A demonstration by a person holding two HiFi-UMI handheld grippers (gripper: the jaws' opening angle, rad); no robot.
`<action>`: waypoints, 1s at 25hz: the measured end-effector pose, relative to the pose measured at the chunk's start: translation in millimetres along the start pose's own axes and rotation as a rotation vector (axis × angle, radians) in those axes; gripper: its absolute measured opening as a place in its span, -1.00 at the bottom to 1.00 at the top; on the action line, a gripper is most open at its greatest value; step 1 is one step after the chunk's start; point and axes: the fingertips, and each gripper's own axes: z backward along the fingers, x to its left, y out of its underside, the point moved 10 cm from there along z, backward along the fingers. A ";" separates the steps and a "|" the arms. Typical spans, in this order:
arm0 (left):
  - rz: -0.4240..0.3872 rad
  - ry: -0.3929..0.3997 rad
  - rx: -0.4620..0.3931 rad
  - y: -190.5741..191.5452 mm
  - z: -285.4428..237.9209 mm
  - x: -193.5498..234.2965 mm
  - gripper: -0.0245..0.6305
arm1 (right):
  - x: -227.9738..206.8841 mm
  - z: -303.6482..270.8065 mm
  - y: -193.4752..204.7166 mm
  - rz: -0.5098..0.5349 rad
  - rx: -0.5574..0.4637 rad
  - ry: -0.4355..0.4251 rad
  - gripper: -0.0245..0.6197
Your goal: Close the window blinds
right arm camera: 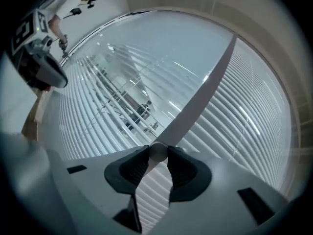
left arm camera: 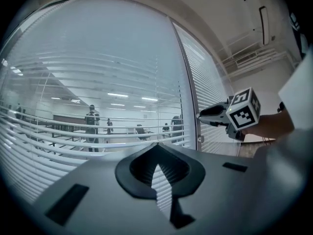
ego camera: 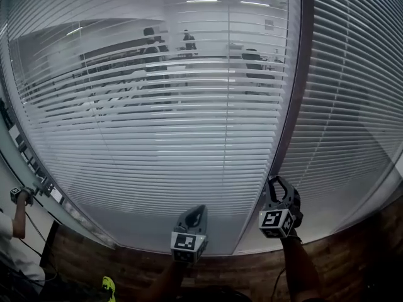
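While your right gripper point(ego camera: 273, 182) pinches the round knob point(right arm camera: 157, 152) on the frame point(ego camera: 296, 93), your left gripper point(ego camera: 201, 209) hangs shut and empty. The blinds point(ego camera: 157, 124) have slats running level, side to side, some tilted open.

I see two grey plastic shells, the left gripper point(ego camera: 201, 210) and the right gripper point(ego camera: 279, 182), each carrying a black-and-white marker cube point(ego camera: 186, 243). The pads point(right arm camera: 132, 169) are dark and ribbed. The white cloth point(left arm camera: 299, 84) is perhaps a short sleeve.
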 end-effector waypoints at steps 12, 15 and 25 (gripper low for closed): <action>0.024 0.024 0.001 2.6 2.1 -10.7 -0.93 | 10.8 -1.4 5.7 0.677 0.007 0.016 -0.53; 0.026 0.019 0.006 4.1 6.2 -11.9 -0.93 | 12.5 -1.8 5.9 0.773 0.015 0.011 -0.53; 0.022 0.029 0.015 12.4 16.0 -17.8 -0.93 | 15.7 7.5 4.2 0.734 0.010 0.053 -0.52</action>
